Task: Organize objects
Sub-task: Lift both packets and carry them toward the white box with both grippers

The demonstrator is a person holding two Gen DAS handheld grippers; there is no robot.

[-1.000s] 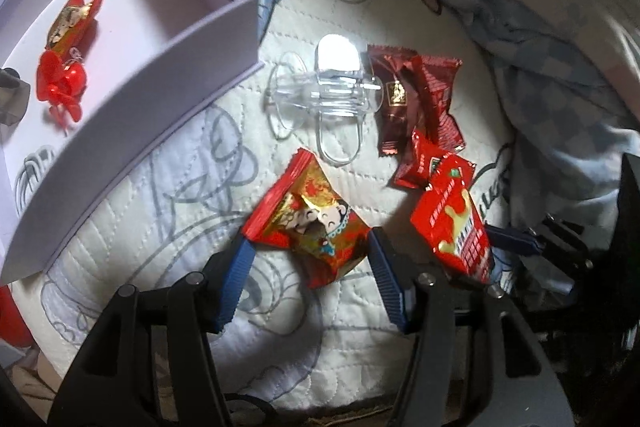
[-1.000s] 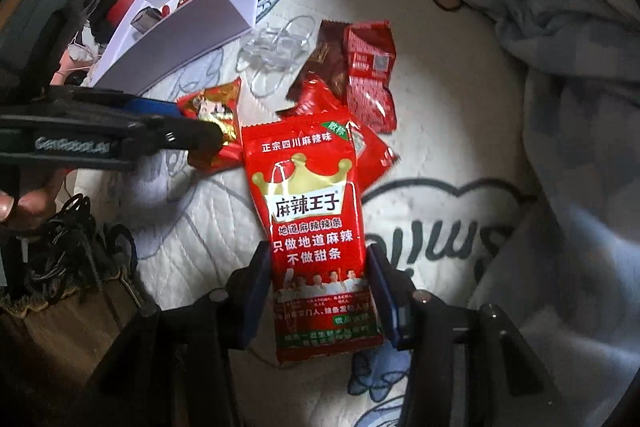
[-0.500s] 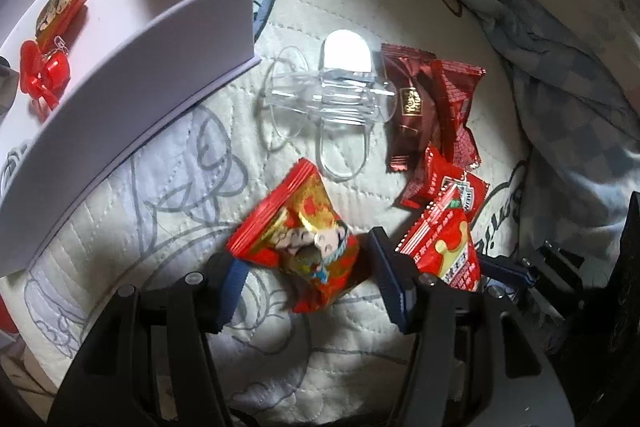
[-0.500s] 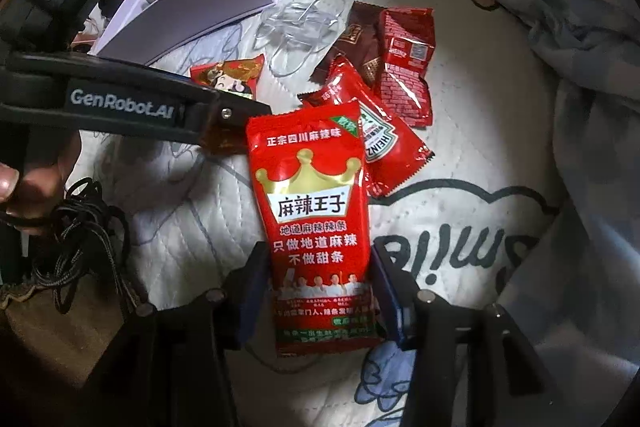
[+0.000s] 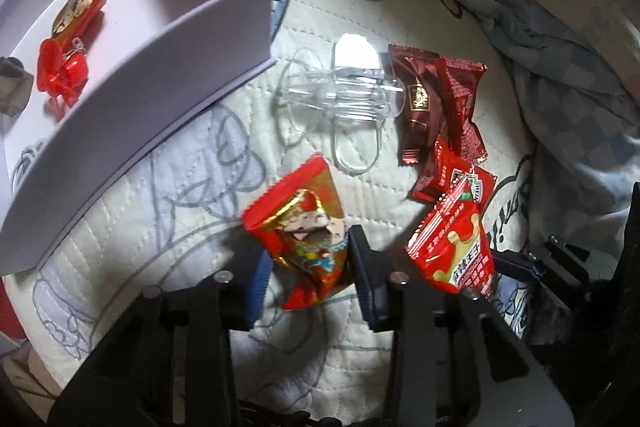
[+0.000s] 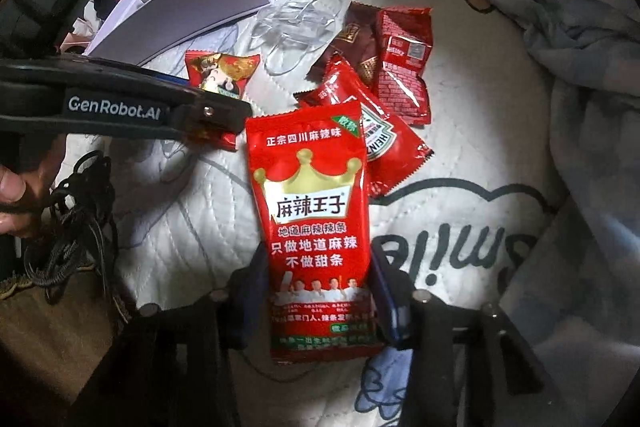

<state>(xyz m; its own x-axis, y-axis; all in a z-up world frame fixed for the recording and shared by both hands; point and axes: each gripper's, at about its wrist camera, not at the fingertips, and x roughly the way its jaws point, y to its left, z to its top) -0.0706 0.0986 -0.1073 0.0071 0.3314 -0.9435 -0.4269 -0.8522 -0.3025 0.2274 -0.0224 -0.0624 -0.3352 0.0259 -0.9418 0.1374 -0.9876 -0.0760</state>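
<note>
My left gripper (image 5: 310, 275) points down at the quilt, its jaws closing, and the blue pads pinch a crumpled red and gold candy packet (image 5: 304, 227). In the right wrist view that packet (image 6: 224, 71) shows behind the left gripper's black finger (image 6: 208, 111). My right gripper (image 6: 320, 291) is closing too, with a tall red spicy-strip packet (image 6: 312, 211) clamped between its pads. The same packet (image 5: 452, 247) appears at the lower right of the left wrist view. An open white box (image 5: 160, 87) at upper left holds a red candy (image 5: 76, 11) and a red bow clip (image 5: 60, 75).
On the quilt lie a clear plastic hair clip (image 5: 344, 95), a dark brown sachet (image 5: 416, 107), a red brick-pattern packet (image 5: 460, 99) and a ketchup sachet (image 6: 384, 147). A blue-grey blanket (image 5: 560, 47) is bunched at the right. Black cords (image 6: 76, 211) hang at the left edge beside a person's thumb (image 6: 12, 187).
The left jaws have drawn together onto the red and gold candy packet, which now looks crumpled. The right gripper still holds the spicy-strip packet in much the same place.
</note>
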